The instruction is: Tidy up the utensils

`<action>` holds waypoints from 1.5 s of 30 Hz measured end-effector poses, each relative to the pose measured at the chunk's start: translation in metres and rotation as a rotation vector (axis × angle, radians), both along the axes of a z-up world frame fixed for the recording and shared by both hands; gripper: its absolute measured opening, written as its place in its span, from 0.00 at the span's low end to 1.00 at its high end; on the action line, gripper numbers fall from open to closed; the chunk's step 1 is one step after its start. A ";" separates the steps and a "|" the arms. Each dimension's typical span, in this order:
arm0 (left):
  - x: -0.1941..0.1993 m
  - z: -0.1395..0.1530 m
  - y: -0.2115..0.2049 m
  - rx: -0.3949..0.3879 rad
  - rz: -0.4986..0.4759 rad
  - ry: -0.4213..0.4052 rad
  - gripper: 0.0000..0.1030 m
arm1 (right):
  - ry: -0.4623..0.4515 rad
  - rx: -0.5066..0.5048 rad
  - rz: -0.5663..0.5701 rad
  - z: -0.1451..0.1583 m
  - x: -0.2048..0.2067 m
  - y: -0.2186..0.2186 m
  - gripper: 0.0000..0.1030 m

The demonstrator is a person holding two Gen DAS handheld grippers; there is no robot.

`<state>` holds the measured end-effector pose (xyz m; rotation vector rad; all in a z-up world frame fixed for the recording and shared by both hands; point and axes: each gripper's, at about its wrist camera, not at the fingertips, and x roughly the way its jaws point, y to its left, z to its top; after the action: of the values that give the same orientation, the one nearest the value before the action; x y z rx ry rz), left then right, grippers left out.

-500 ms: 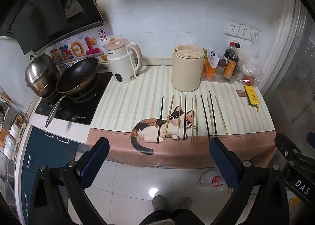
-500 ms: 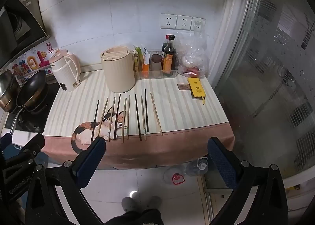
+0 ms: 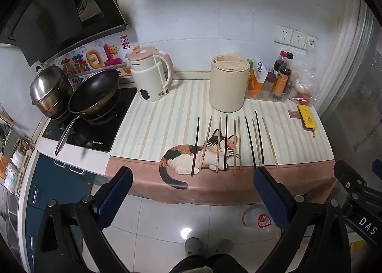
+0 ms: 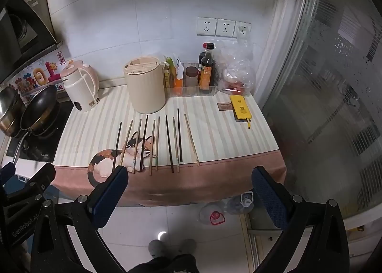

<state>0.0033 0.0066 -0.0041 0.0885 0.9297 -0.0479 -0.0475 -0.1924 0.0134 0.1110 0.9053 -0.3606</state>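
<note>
A: So, change since half a second back? Barely any; the left gripper [image 3: 192, 197] and right gripper [image 4: 188, 195] hang short of the table [image 4: 214, 177], jaws wide, empty. Nothing started.

B: Chopsticks [image 4: 155, 144]?

A: Ten in a row near the table's front edge, tips just overhanging the pink border. Holder [image 4: 145, 86] behind, room on the right.

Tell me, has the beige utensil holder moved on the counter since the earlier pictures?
No. The beige utensil holder stands as before between the kettle and the condiment tray, behind the chopstick row.
</note>
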 end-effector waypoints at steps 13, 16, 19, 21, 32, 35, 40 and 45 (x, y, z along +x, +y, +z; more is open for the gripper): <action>0.007 0.008 -0.003 0.002 -0.002 -0.004 1.00 | -0.002 0.000 0.000 0.006 0.011 -0.002 1.00; 0.008 0.010 -0.003 0.002 -0.001 -0.003 1.00 | -0.003 -0.002 -0.001 0.006 0.012 -0.002 1.00; 0.008 0.012 -0.004 0.003 -0.002 -0.003 1.00 | -0.003 -0.003 -0.001 0.006 0.011 -0.002 1.00; 0.008 0.014 -0.005 0.003 -0.003 -0.004 1.00 | -0.003 -0.002 0.000 0.006 0.013 -0.002 1.00; 0.009 0.010 -0.003 0.000 -0.001 -0.005 1.00 | -0.004 -0.003 0.000 0.007 0.013 -0.002 1.00; 0.011 0.013 -0.002 -0.002 0.000 -0.006 1.00 | -0.006 -0.003 0.000 0.008 0.015 -0.002 1.00; 0.015 0.017 -0.002 -0.002 0.000 -0.009 1.00 | -0.012 -0.002 -0.001 0.012 0.017 -0.001 1.00; 0.016 0.018 0.000 -0.003 0.001 -0.009 1.00 | -0.012 -0.003 -0.001 0.012 0.017 0.000 1.00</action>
<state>0.0193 0.0063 0.0140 0.0858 0.9206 -0.0481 -0.0310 -0.1921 0.0252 0.1107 0.8924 -0.3625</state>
